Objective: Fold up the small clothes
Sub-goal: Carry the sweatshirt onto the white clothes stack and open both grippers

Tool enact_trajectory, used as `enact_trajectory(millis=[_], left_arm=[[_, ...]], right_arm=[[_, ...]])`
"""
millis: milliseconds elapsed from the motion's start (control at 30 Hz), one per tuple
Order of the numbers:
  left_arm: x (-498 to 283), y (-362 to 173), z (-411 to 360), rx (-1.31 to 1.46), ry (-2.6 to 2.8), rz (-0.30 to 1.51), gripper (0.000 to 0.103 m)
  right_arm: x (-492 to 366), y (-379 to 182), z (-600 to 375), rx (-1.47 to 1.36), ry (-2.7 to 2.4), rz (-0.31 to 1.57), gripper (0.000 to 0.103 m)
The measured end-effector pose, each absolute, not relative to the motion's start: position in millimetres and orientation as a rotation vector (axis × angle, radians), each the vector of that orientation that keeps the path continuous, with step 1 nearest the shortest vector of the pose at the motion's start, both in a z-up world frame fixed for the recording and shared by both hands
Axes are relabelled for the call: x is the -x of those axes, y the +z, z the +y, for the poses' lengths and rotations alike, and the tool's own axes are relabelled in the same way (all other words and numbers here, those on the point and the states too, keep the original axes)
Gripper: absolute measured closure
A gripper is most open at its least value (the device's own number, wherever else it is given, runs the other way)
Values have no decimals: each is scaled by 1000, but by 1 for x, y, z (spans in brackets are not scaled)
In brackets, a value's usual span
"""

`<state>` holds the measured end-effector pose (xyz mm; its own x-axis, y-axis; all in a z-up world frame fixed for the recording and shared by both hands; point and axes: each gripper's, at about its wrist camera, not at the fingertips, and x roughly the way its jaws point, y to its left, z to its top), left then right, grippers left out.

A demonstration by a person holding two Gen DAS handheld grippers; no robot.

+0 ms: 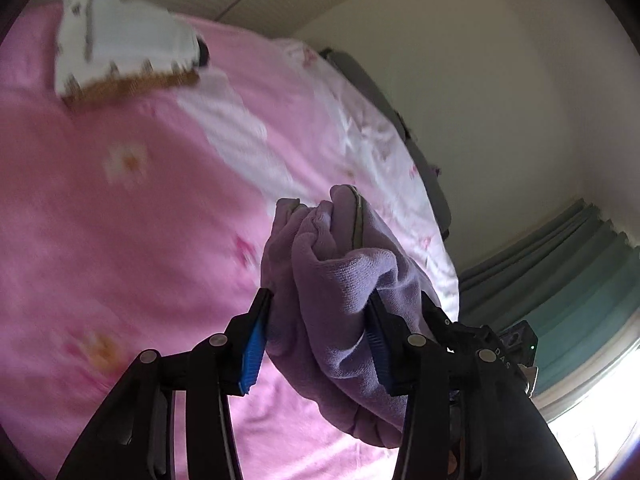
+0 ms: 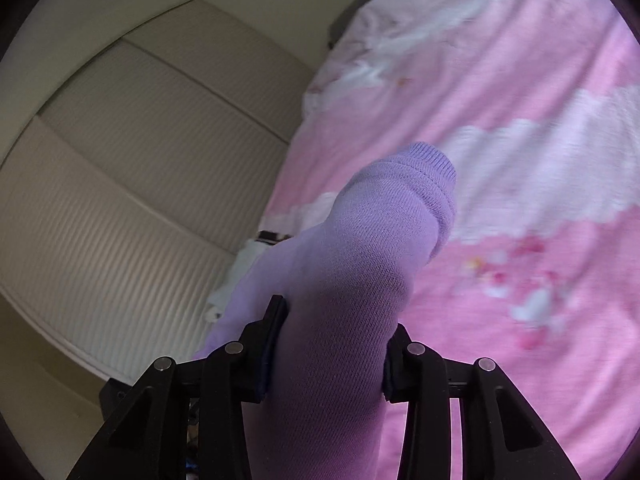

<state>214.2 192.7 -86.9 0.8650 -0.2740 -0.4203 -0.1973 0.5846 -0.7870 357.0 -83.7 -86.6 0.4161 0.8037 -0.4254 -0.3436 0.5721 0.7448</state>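
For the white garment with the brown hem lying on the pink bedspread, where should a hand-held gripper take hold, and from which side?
Probably at the brown hem of the white garment. The left wrist view shows that edge facing the camera, lying flat on the pink bedspread, so a low approach from the near side could pinch one hem corner. The view is blurred, so finer folds cannot be judged. Both hand-held grippers are currently shut on lilac clothing.
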Motion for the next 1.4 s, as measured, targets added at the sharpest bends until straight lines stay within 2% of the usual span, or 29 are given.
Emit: enact_trajectory(millis=[267, 567, 800, 933, 1133, 1233, 1267, 1400], left_arm=[[-200, -66, 296, 958, 20, 479, 59], [-229, -40, 432, 914, 87, 410, 58], [-257, -28, 517, 843, 122, 384, 58], [-274, -47, 554, 849, 126, 386, 58], [-295, -121, 582, 943, 160, 476, 58], [-295, -140, 581, 911, 175, 467, 56], [-294, -140, 579, 889, 177, 464, 55], [-288, -130, 571, 875, 178, 470, 48]], right_arm=[[-362, -66, 34, -582, 877, 856, 62], [-405, -47, 180, -575, 981, 805, 63], [-447, -54, 280, -625, 1039, 802, 62], [-466, -64, 319, -608, 1041, 806, 62], [-496, -119, 346, -566, 969, 925, 62], [-504, -148, 342, -549, 907, 973, 53], [-505, -150, 339, -542, 891, 974, 40], [-500, -140, 327, -501, 853, 965, 31]])
